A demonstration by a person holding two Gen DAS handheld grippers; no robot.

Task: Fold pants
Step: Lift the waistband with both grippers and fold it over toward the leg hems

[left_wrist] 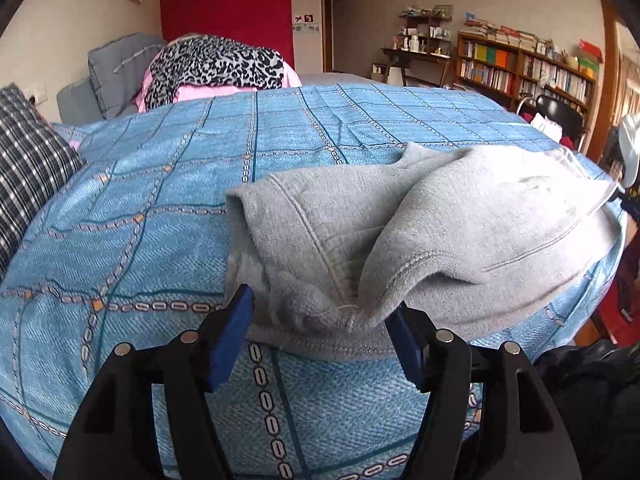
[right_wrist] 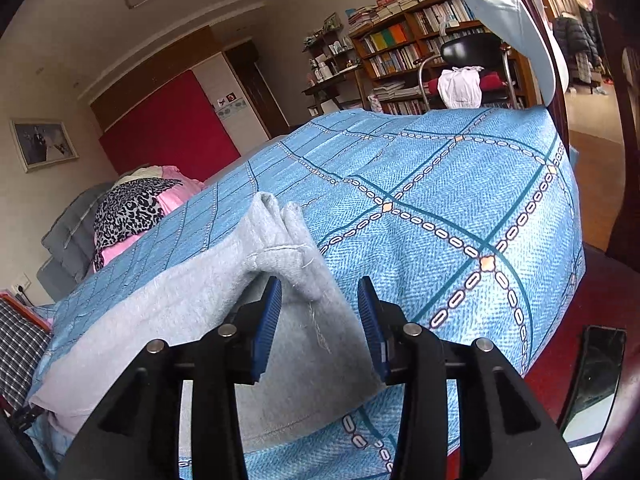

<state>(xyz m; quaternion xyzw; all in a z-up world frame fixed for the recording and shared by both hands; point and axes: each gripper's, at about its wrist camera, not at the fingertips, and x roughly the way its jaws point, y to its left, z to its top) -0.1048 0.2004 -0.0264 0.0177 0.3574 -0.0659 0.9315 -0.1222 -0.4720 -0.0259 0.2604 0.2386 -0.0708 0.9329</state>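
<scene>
Grey pants point(left_wrist: 400, 232) lie bunched between both spread-apart grippers, left gripper point(left_wrist: 324, 324) and right gripper point(right_wrist: 320, 320).

Pants point(left_wrist: 420, 216): grey fleecy knit cloth, matt, fuzzy, stitched hems. Bedspread point(left_wrist: 140, 240): blue woven cloth, printed chain pattern. Left gripper point(left_wrist: 320, 340) and right gripper point(right_wrist: 320, 320): matt black plastic, ribbed blue pads, shiny metal pins.
</scene>
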